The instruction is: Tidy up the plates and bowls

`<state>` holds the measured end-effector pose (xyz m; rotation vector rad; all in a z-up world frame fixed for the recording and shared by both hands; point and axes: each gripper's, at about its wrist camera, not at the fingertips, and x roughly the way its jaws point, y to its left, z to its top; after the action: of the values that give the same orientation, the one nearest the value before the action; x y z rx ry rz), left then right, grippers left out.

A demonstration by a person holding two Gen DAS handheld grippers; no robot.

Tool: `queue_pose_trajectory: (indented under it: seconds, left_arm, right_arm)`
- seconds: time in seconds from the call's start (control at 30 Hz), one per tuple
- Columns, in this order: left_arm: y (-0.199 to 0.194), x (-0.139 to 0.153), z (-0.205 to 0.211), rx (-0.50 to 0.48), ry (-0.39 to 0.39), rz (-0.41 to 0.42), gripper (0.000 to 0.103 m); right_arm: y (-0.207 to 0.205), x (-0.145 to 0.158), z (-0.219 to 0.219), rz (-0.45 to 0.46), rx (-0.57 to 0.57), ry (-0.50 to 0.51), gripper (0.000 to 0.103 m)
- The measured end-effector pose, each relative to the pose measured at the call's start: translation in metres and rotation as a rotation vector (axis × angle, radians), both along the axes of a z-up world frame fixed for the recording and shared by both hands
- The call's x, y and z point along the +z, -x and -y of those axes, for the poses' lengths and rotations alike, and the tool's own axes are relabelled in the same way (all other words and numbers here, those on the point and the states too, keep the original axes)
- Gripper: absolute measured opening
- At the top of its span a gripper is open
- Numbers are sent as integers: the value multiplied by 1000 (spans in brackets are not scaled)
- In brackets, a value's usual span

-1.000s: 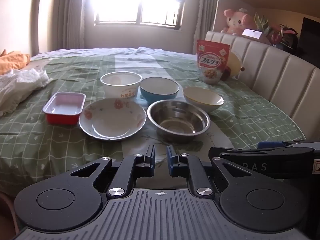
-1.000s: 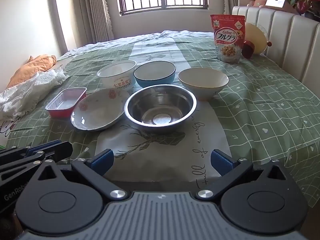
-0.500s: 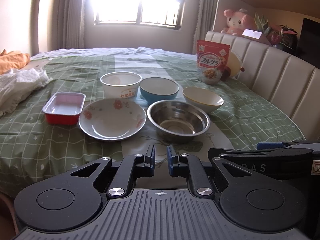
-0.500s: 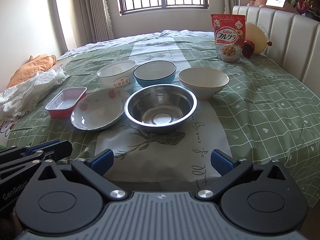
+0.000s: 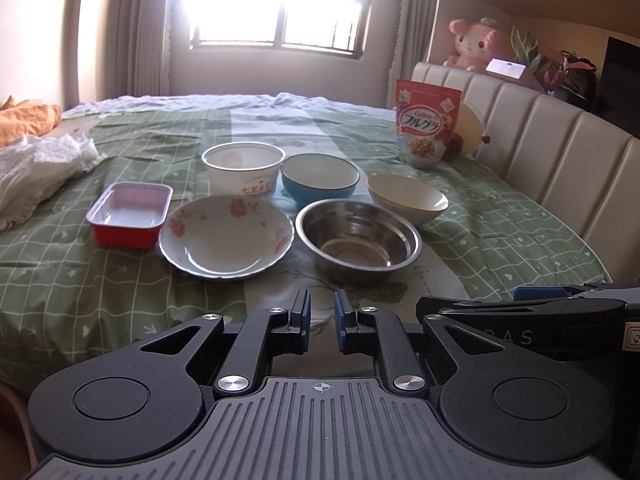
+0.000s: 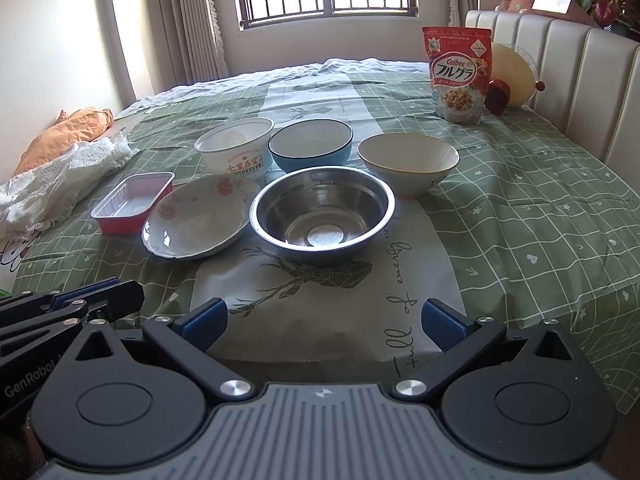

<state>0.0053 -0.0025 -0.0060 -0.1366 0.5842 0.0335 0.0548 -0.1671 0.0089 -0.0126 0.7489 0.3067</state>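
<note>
Left gripper [image 5: 322, 316]: jaws narrow, nearly closed, nothing between. Right gripper [image 6: 324, 320]: jaws wide, empty. On the bed [image 6: 520, 200], steel bowl [image 6: 322, 210] at centre; floral plate [image 6: 198, 218] touching at 9 o'clock; blue bowl [image 6: 310, 144] at 12; cream bowl [image 6: 408, 160] at 2; paper bowl [image 6: 236, 148] at 10.

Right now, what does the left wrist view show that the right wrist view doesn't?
Left wrist only: the left tongs head-on, shut, empty; a dark screen far right.
Right wrist only: the right tongs head-on, open, empty; the steel bowl's bright base disc.
Both: floral plate, red foil tray, cereal bag, green bedspread.
</note>
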Motion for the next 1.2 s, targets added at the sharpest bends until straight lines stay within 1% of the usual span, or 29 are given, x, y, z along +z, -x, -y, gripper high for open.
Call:
queue_pose_trajectory:
  seconds: [1.2]
  left_arm:
    - [0,-2,-1,9,7,-7,15]
  right_arm:
    - [0,-8,-3,-14,5,3,103]
